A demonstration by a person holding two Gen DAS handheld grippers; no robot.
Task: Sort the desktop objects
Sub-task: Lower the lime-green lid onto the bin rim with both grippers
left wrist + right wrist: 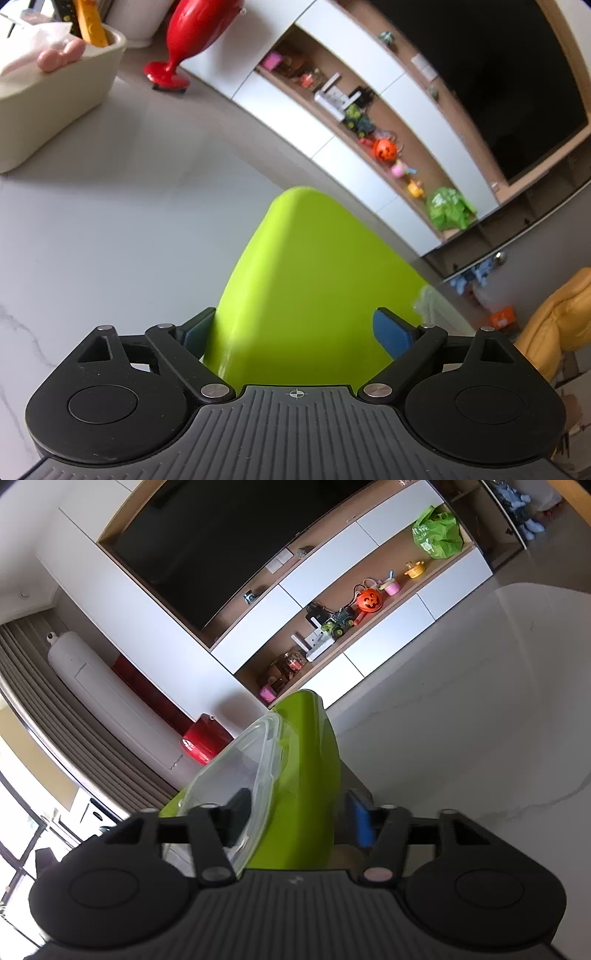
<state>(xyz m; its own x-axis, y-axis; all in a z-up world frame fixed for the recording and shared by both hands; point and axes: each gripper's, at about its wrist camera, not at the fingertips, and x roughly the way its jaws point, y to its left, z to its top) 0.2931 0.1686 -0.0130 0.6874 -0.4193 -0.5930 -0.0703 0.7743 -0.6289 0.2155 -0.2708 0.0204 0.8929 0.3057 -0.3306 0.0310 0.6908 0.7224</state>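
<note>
A lime green box (306, 277) reaches out from between the fingers of my left gripper (295, 332). The inner face of the blue right pad (391, 334) shows bare, so the jaws stand open around the box. In the right wrist view the same green box (306, 775) is turned on its side, its clear lid (229, 775) facing left. My right gripper (299, 819) straddles it. The black left finger (238, 816) is at the lid. A dark gap parts the blue right pad (360, 823) from the green wall, so this gripper is open too.
The white marble table (110, 221) spreads to the left. A cream organiser (55, 99) with tissue and pens stands at its far left, a red vase (192, 33) behind it. Beyond the table are a toy shelf (369, 122), a dark TV (229, 535) and a yellow sofa (554, 317).
</note>
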